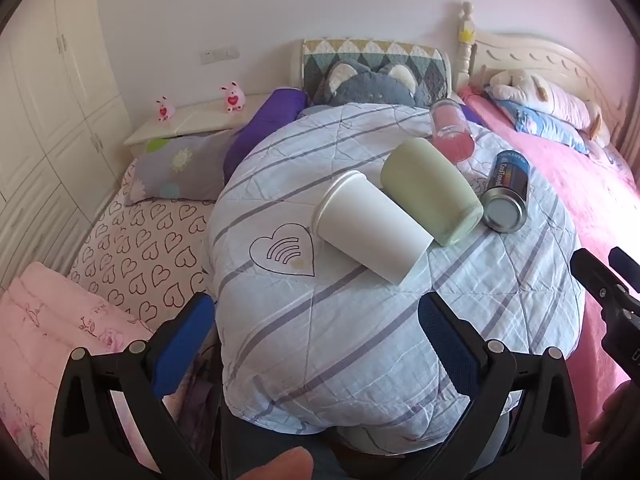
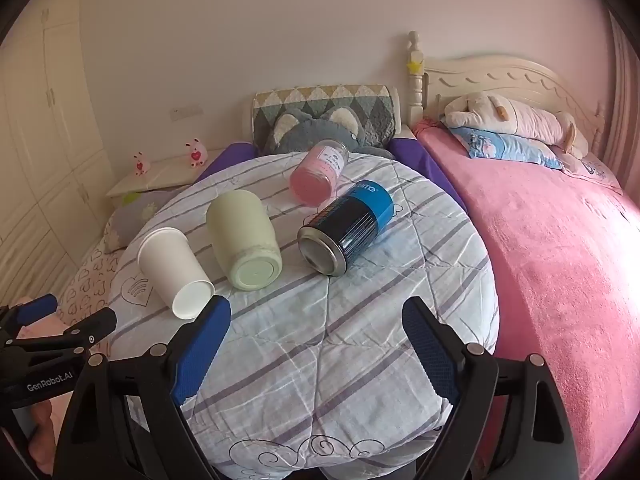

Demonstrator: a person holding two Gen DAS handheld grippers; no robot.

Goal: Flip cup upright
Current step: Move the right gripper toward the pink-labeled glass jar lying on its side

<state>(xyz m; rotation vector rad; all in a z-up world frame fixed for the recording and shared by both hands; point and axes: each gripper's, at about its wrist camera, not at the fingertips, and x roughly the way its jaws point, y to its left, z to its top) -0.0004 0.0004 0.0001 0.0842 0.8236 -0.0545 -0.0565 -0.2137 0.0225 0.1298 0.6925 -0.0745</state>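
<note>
1. The white cup (image 1: 370,226) lies on its side on the striped quilt (image 1: 360,340), which is spread on the bed.
2. The landmark is the green cup (image 1: 430,190), which also lies on its side. The white cup lies just beside it, on its left, and may touch it.
3. The white cup's long line runs slanted. Its narrow bottom (image 2: 193,299) points back toward the grippers, and its wide mouth points away.
4. The left gripper (image 1: 316,340) has its jaws wide apart and holds nothing. The white cup lies in front of it, a bit to the right, not touching.
5. The right gripper (image 2: 316,344) is also wide apart and empty. The white cup's bottom sits just by its left finger (image 2: 202,354).
6. Both grippers are near. The right one looks a little nearer.
</note>
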